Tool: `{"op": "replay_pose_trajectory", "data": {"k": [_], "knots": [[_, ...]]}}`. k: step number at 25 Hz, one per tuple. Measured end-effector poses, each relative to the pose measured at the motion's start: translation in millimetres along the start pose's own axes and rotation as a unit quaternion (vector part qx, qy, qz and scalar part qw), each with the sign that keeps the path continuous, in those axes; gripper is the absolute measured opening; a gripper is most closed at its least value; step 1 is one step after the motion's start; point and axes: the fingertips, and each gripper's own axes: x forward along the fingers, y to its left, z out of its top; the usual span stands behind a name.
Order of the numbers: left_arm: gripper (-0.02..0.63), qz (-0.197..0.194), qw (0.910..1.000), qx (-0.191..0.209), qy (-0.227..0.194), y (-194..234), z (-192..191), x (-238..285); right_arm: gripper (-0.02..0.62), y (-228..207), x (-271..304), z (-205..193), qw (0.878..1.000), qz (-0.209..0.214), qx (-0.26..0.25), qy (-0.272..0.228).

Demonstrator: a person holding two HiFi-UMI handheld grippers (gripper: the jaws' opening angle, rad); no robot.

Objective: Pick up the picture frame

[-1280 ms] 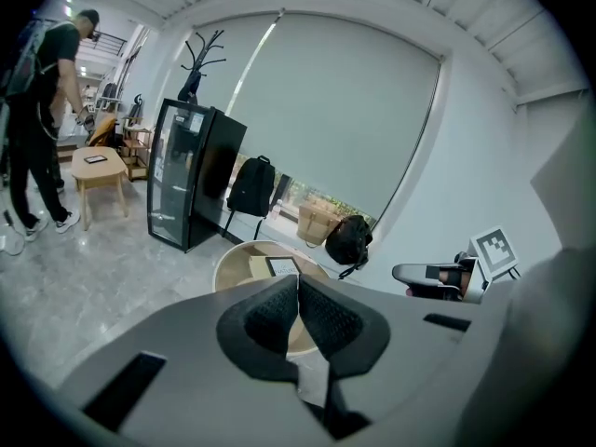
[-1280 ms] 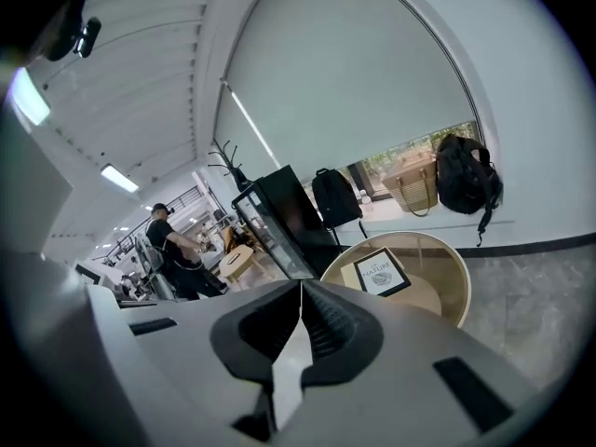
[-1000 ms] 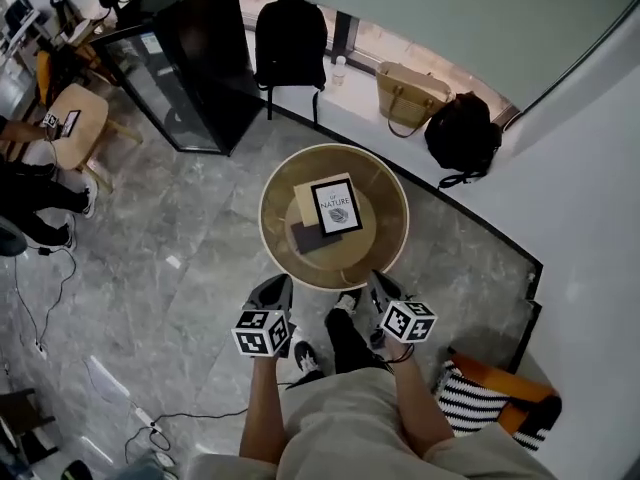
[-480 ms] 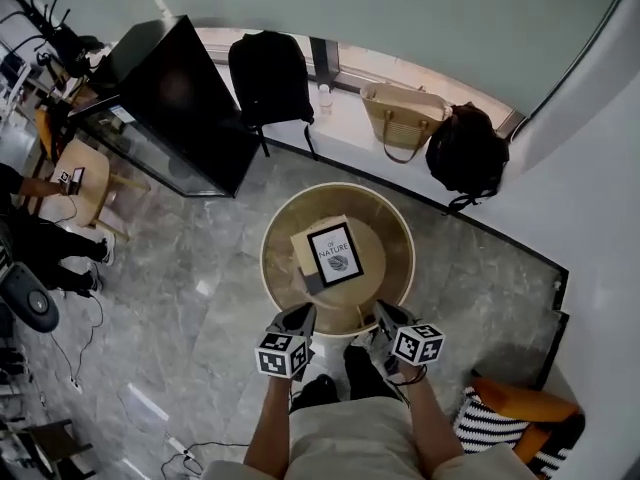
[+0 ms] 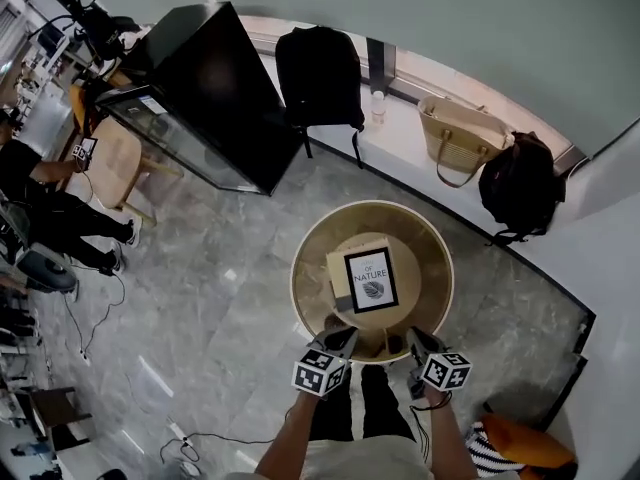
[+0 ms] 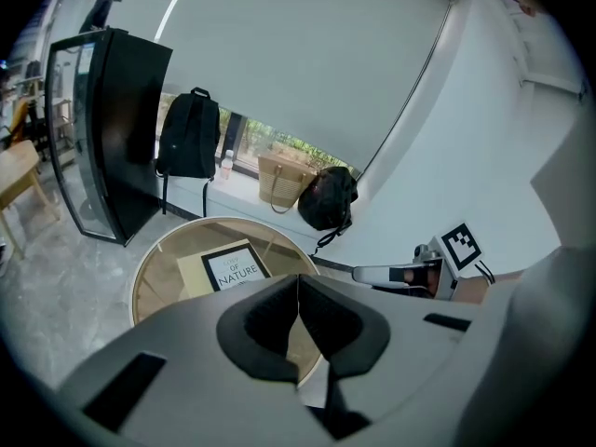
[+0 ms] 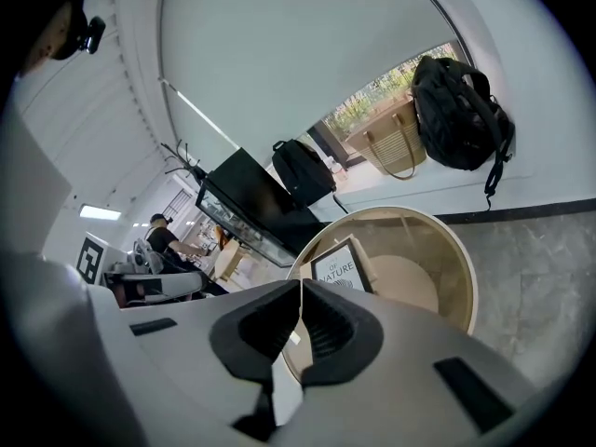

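Left gripper [image 5: 337,330]: jaws together, empty, at round wooden table [image 5: 438,268] rim.
Right gripper [image 5: 414,336]: likewise closed, empty.
Black rectangular picture frame [image 5: 371,280]: lying on beige box [image 5: 342,260], mid-table.
Why: likely staging a two-sided lift.

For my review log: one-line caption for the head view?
Left gripper and right gripper, both shut, near the rim of a round table holding a picture frame.
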Motion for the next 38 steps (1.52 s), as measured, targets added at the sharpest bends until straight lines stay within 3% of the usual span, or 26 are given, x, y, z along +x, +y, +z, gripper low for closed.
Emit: {"op": "replay_pose_trajectory", "data": {"k": [7, 14, 17, 28, 32, 38], "knots": [[0.02, -0.025, 0.9996, -0.01, 0.005, 67.0, -14.9, 56.6, 0.035, -29.8, 58.7, 9.3, 0.999, -0.034, -0.014, 0.013], [0.02, -0.025, 0.9992, -0.026, 0.015, 137.6, -38.0, 87.9, 0.035, -65.3, 91.6, -23.6, 0.994, -0.096, -0.019, 0.04], [0.02, -0.032, 0.9988, -0.008, 0.038, 155.7, -51.9, 97.2, 0.035, -77.9, 110.6, -36.1, 0.994, -0.104, 0.002, 0.035], [0.02, -0.069, 0.9937, 0.034, 0.081, 145.2, -80.7, 154.1, 0.035, -112.9, 152.6, -43.9, 0.994, -0.088, 0.055, -0.015], [0.02, -0.081, 0.9894, 0.063, 0.103, 137.1, -90.0, 173.1, 0.037, -129.4, 162.9, -56.8, 0.994, -0.085, 0.053, -0.035], [0.02, -0.075, 0.9831, 0.101, 0.133, 138.0, -104.1, 196.4, 0.038, -150.6, 174.0, -50.2, 0.994, -0.068, 0.069, -0.055]]}}
